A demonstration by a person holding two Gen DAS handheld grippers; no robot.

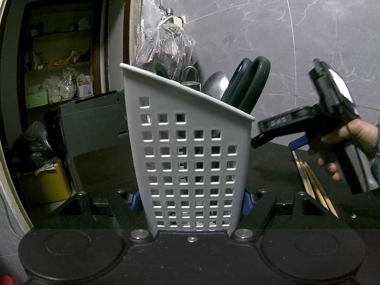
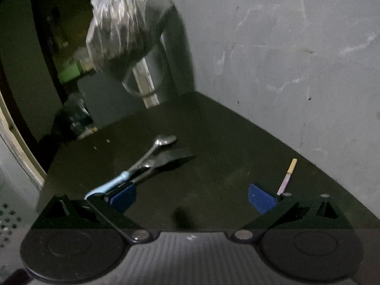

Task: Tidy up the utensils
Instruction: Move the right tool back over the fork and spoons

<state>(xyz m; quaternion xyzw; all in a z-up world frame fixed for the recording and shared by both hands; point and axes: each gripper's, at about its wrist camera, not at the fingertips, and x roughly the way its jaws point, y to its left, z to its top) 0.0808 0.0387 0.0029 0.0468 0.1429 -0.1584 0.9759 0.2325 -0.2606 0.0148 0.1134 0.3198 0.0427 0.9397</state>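
Observation:
A white perforated utensil holder [image 1: 190, 142] stands upright on the dark table, and my left gripper [image 1: 190, 201] is shut on its base, a blue pad on each side. Dark green scissors handles [image 1: 249, 83], a metal spoon bowl [image 1: 216, 85] and other utensils stick out of its top. Several wooden chopsticks [image 1: 313, 182] lie on the table to its right, below a hand [image 1: 351, 137] holding the other gripper. In the blurred right wrist view my right gripper [image 2: 192, 198] is open and empty above the table. A blue-handled spoon [image 2: 142, 163] and a dark utensil [image 2: 171, 159] lie ahead of its left finger, a thin yellow-tipped stick [image 2: 288, 175] by its right.
A grey marbled wall [image 1: 285, 35] backs the table. A clear plastic bag [image 1: 163, 40] hangs behind the holder. To the left are a grey box [image 1: 95, 123], a yellow bin [image 1: 47, 182] and shelves [image 1: 59, 59] through a doorway.

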